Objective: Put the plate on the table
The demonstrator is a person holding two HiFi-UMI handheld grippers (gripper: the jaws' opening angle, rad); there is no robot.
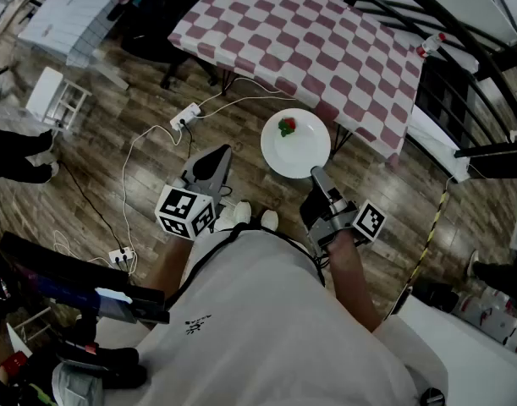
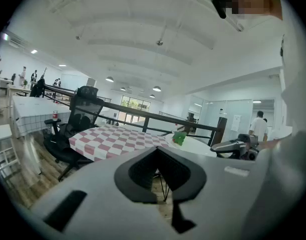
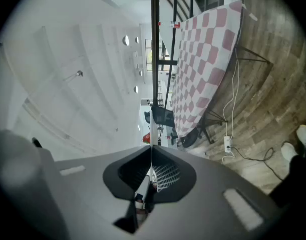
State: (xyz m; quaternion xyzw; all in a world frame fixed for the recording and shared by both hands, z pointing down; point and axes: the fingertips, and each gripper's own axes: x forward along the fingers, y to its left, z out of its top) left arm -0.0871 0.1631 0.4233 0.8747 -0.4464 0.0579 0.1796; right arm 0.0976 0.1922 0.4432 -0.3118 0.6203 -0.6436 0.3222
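The white plate (image 1: 304, 154) hangs over the wooden floor (image 1: 148, 100), just off the edge of the checkered bench (image 1: 300, 45) at its 12 o'clock. A small red-and-green piece (image 1: 287, 126) sits toward its 11 o'clock rim. The right tool (image 1: 316, 174) is clenched on the rim at 5 o'clock. The left tool (image 1: 220, 155), at 8 o'clock, is pinched together on nothing.

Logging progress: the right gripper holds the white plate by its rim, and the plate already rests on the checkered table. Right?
No. The head view shows the plate held by the right gripper above the wooden floor, beside the checkered table, not on it.
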